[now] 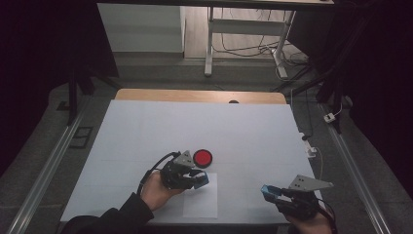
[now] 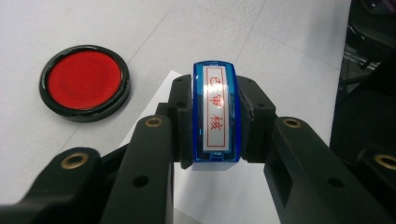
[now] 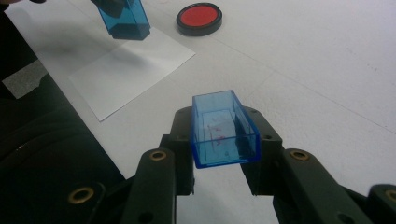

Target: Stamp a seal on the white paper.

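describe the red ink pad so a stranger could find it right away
On the white table, look just beyond the sheet of paper near the front edge, beside the left gripper. The ink pad is the round flat disc, red inside a black rim.

High view looked down from above table (image 1: 146, 126); gripper views sat close, low; all shared ink pad (image 1: 202, 157), paper (image 1: 200, 202).

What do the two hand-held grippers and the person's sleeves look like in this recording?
Both are black. The left hand-held gripper carries a grey three-cornered plate on top and trails a black cable; a dark sleeve covers that forearm. The right hand-held gripper bears a like grey plate. Up close, its blocky black jaws have brass-coloured screw inserts.
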The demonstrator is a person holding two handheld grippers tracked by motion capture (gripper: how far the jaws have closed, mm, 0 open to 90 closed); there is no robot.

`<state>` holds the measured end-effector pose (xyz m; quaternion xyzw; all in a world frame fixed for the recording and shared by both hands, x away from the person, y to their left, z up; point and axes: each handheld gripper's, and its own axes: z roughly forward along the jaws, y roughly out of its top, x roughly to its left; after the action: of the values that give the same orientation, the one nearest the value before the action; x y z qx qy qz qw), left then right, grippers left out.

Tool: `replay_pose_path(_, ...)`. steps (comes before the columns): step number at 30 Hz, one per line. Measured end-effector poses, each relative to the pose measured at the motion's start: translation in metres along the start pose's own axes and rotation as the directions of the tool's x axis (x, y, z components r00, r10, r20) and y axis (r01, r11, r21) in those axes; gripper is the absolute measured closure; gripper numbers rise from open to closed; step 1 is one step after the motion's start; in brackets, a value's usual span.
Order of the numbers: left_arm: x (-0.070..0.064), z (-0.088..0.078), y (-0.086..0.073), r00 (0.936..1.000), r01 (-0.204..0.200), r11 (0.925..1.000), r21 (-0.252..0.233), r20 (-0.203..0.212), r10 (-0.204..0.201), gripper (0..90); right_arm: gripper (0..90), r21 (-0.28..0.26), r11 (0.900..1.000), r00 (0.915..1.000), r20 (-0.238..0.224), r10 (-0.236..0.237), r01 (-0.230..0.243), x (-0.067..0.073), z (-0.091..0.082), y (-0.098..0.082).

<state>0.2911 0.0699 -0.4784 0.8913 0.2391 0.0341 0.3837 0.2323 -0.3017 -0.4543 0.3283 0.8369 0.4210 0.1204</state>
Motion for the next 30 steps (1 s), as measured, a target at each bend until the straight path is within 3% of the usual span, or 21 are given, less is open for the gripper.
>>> replay_pose_path(20, 0.003, 0.024, -0.006, 0.9999, 0.011, 0.9971, 0.075, -0.008, -0.010, 70.4, 67.6, 0.002, 1.000, 1.0000, -0.003, 0.003, -0.003, 0.000, 0.000, 0.000)
replay_pose_path(30, 0.009, 0.025, -0.009, 0.9986, 0.046, 0.9968, 0.066, 0.025, -0.048, 70.5, 67.6, 0.003, 1.000, 1.0000, -0.002, 0.002, -0.002, 0.000, 0.000, 0.000)
